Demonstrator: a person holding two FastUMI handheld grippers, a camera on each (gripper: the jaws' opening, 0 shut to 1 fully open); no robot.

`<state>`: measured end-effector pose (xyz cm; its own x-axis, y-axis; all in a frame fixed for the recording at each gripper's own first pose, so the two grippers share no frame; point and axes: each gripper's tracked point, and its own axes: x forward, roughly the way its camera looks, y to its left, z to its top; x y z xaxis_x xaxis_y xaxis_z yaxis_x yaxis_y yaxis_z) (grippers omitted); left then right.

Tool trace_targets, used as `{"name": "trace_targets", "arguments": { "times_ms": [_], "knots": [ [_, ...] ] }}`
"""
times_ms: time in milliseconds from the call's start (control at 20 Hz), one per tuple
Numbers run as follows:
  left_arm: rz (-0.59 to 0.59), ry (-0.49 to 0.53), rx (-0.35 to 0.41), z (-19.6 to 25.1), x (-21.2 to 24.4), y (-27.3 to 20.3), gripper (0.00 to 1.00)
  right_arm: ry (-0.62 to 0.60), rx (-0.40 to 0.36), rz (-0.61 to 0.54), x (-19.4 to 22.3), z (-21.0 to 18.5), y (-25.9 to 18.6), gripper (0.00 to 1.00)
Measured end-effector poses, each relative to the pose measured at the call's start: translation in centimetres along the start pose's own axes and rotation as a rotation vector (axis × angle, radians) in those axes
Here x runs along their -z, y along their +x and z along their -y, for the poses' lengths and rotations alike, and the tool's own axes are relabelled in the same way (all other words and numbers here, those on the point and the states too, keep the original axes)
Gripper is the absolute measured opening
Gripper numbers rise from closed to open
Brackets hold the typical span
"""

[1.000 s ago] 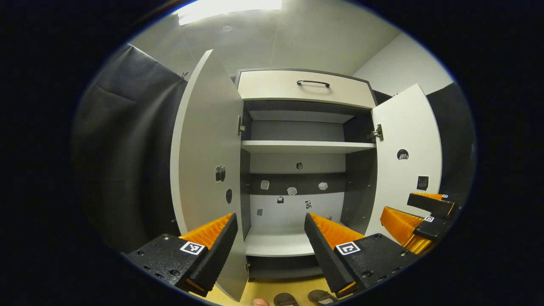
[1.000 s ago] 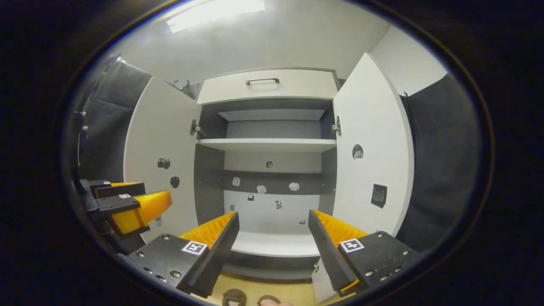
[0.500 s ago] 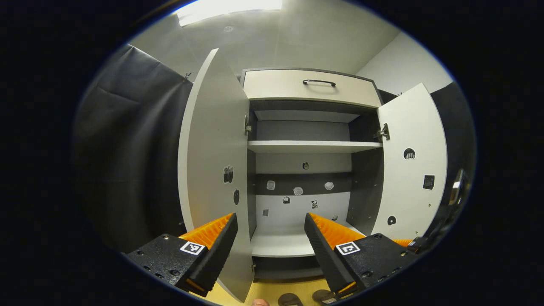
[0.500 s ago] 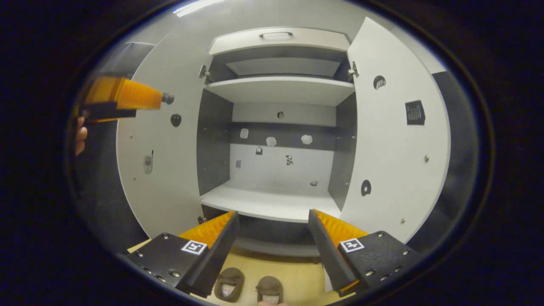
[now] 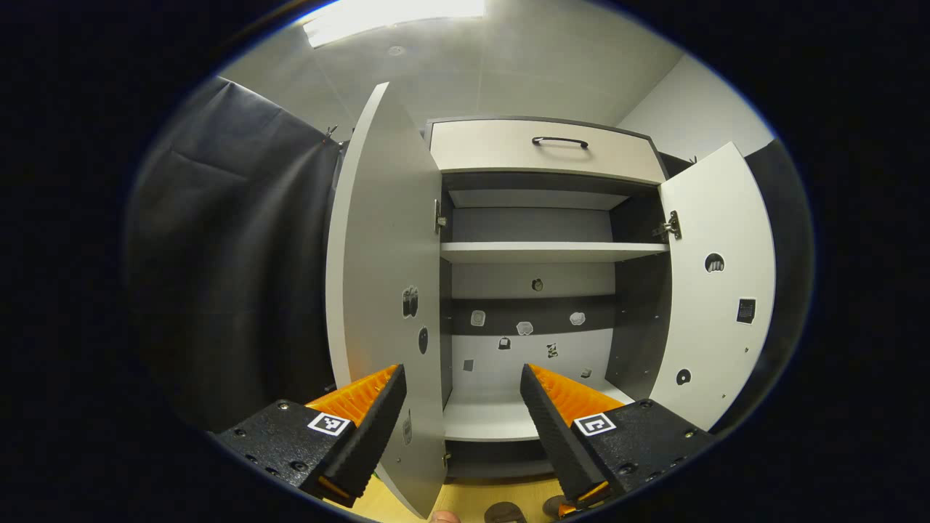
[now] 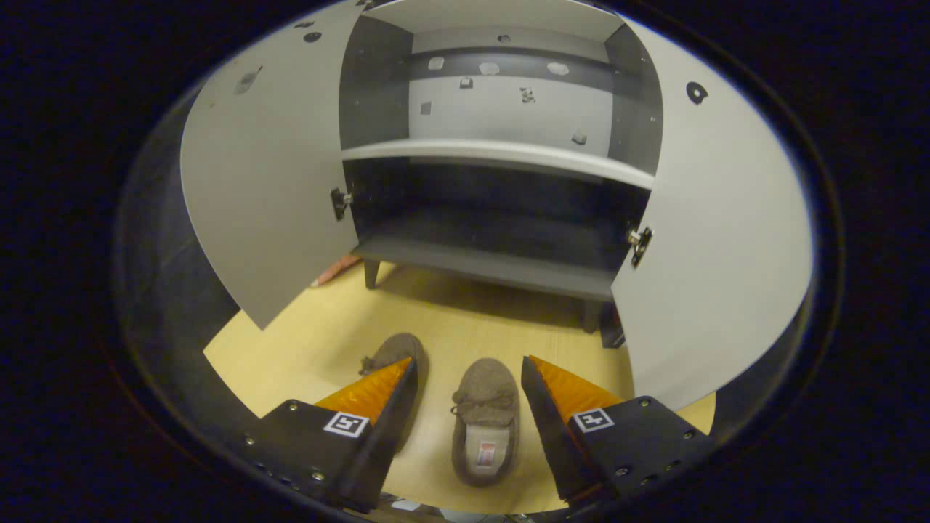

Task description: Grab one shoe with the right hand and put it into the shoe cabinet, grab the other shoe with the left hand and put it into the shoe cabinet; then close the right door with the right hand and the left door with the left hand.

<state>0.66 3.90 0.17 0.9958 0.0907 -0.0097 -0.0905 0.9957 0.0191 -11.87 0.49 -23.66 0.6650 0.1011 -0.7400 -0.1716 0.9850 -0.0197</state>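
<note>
Now the right gripper, fingers spread wide, hangs over one brown slipper on the floor before the open shoe cabinet; next, lower and grip. Left gripper waits open-fingered.

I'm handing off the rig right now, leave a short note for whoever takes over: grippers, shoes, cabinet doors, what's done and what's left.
Right gripper: open, empty, poised over the right shoe, which lies between its fingers in the right gripper view; not gripped yet.
Left gripper: open, empty, held up facing the shoe cabinet.
Shoes: both on the wooden floor in front of the cabinet; the left shoe lies beside the right one.
Doors: left door and right door both open; shelves bare.
Done: nothing stowed.
Left: grab and shelve each shoe, then close right door, then left.
</note>
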Motion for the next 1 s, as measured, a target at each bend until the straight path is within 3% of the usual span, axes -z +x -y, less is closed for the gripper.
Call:
{"name": "trace_targets", "arguments": {
  "times_ms": [200,250,350,500,550,600,650,700,750,850,900,1000],
  "knots": [
    [-0.013,0.012,-0.012,-0.5,0.4,0.2,0.96,-0.019,-0.017,-0.163,4.6,-0.1,0.3,0.81],
    [-0.016,0.015,-0.015,-0.6,0.5,0.2,0.93,-0.019,-0.021,-0.196,5.6,-0.2,0.3,0.71],
    [-0.024,0.018,-0.019,-0.8,0.7,0.3,0.96,-0.021,-0.021,-0.25,7.2,-0.2,0.2,0.71],
    [-0.032,0.019,-0.024,-1.1,1.0,0.5,0.96,-0.066,-0.014,-0.26,7.2,0.2,0.0,0.63],
    [-0.033,0.018,-0.025,-1.2,1.1,0.5,0.93,-0.111,0.027,-0.238,6.6,1.3,0.4,0.63],
    [-0.032,0.014,-0.026,-1.2,1.1,0.5,0.96,-0.131,0.036,-0.228,6.5,1.6,0.0,0.47],
    [-0.03,0.01,-0.026,-1.3,1.0,0.6,0.93,-0.134,0.035,-0.218,6.4,1.4,-0.2,0.31],
    [-0.028,0.005,-0.026,-1.4,1.0,0.6,0.96,-0.136,0.028,-0.221,7.1,1.2,0.1,0.31],
    [-0.028,0.002,-0.025,-1.4,1.0,0.7,0.93,-0.136,0.029,-0.204,7.0,1.3,0.3,0.31],
    [-0.025,0.0,-0.024,-1.4,1.0,0.7,0.96,-0.127,0.042,-0.209,6.8,1.4,0.0,0.02],
    [-0.027,0.0,-0.021,-1.4,1.0,0.8,0.96,-0.126,0.047,-0.194,6.6,1.6,-0.1,0.06],
    [-0.034,0.002,-0.017,-1.3,1.4,0.9,0.93,-0.098,0.033,-0.182,6.0,1.5,0.0,0.01]
  ]
}}
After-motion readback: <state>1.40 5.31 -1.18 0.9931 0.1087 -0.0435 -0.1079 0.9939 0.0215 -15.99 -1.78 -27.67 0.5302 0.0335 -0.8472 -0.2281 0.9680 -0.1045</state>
